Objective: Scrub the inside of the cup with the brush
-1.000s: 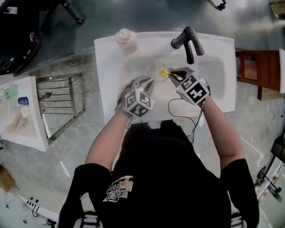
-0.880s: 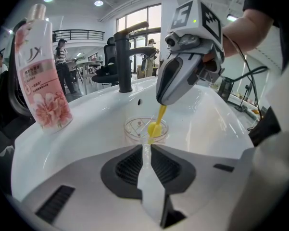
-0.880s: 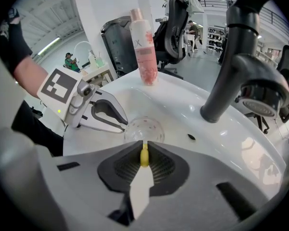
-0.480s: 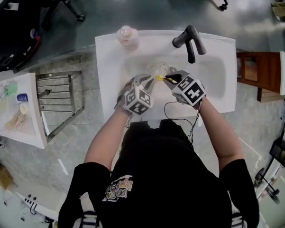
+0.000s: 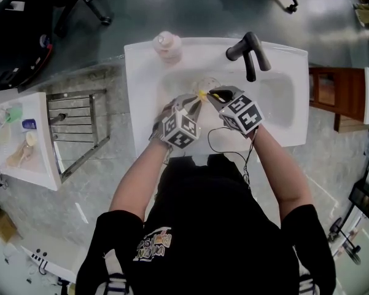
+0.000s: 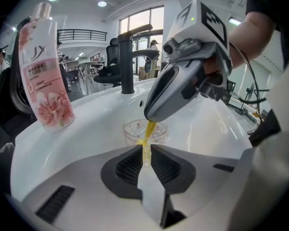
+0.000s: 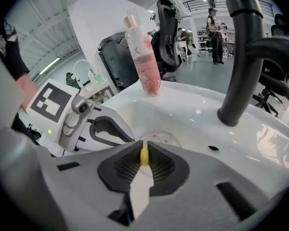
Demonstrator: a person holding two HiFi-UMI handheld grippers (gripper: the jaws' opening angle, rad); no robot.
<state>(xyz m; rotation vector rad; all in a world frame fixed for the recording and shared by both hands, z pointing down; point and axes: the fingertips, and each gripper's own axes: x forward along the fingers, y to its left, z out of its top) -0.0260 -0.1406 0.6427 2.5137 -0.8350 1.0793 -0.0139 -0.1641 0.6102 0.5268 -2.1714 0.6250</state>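
Tap [image 5: 252, 45] and bottle [image 5: 167, 45] stand beyond the cup [image 6: 145, 131]. My left fingers [image 6: 130, 165] pinch its rim; my right fingers [image 7: 122, 165], angled down, clench the brush [image 7: 144, 156].

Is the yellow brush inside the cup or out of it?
Inside. The yellow brush reaches down from the right tool, past the rim, into the clear round cup in the white sink.

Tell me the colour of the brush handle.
Yellow. The brush handle shows best in the left gripper view.
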